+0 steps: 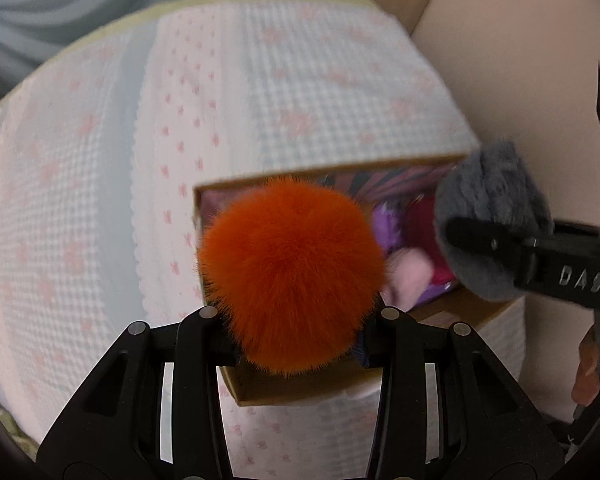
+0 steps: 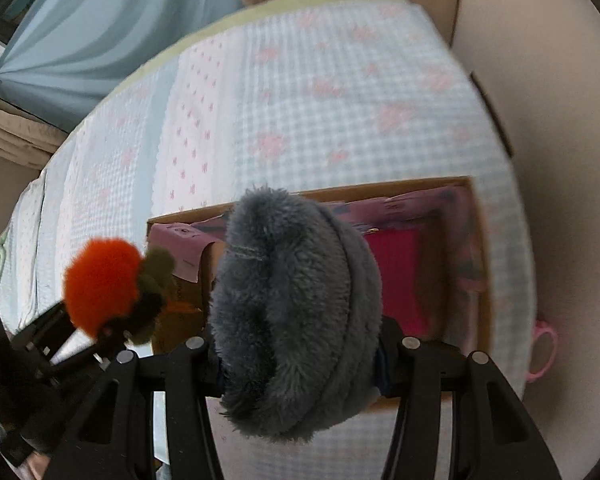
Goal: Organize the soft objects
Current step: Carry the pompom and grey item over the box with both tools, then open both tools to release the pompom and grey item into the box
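bed: quilted pale blue-and-white checked bedspread with pink flowers (image 2: pixel 300 92) | wall: plain beige (image 2: pixel 560 160) | window: light blue draped curtain (image 2: pixel 100 40)

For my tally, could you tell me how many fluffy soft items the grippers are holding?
2: an orange pom-pom in the left gripper, and a grey plush piece in the right gripper.

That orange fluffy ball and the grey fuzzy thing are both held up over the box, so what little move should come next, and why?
Probably lower one gripper and let go. The left gripper is shut on the orange pom-pom and the right gripper on the grey plush, both above the open cardboard box on the quilt, where other soft things already lie.
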Demonstrator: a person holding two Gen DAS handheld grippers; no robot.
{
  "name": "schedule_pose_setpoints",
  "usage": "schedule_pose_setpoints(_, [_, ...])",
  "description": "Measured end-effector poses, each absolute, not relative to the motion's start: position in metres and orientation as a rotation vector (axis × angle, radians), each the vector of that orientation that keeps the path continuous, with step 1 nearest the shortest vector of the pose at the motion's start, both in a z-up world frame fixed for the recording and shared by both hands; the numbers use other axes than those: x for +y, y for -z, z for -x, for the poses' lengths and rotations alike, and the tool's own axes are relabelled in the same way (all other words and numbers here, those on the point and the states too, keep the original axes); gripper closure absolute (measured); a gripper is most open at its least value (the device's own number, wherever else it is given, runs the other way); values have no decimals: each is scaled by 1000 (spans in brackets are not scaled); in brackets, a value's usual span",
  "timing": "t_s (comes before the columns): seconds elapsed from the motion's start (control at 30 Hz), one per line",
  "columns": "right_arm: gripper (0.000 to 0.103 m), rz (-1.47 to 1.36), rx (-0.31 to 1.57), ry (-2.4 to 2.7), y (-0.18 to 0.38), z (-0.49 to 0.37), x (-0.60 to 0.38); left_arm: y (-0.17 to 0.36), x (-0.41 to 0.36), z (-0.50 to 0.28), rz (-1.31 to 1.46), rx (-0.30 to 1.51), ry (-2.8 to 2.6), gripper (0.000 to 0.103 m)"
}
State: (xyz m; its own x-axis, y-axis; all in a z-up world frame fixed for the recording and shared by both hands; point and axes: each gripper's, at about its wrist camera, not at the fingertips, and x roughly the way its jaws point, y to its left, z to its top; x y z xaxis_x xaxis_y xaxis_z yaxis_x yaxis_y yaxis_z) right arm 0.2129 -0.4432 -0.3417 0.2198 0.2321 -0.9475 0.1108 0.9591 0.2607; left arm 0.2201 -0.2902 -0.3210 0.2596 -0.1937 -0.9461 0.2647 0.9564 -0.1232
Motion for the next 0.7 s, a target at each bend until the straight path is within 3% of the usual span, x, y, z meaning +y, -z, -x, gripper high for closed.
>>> schedule_pose_setpoints(0.2, [52,-350,1420,-113,376,-227,-442,362,-293,-223,-93,1359,286,67])
schedule_pose_setpoints(0.27, [44,-381,1425,-107,384,-231,-445,366,-293,-224,-96,1370,267,51])
schedule_pose_setpoints(0.3, [39,-403,1422,-100,386,-233,-448,367,-293,-227,-89,1376,262,24])
schedule_pose_setpoints(0.33, [25,-422,1416,-91,388,-234,-451,366,-292,-228,-74,1380,262,0])
schedule_pose_setpoints(0.37, [12,-430,1411,-71,388,-236,-455,365,-293,-228,-55,1384,273,0])
schedule_pose_setpoints(0.43, [2,-422,1415,-51,388,-239,-460,361,-295,-226,-30,1384,302,0])
schedule_pose_setpoints(0.7, [1,-339,1418,-39,381,-232,-469,347,-301,-213,-65,1379,330,0])
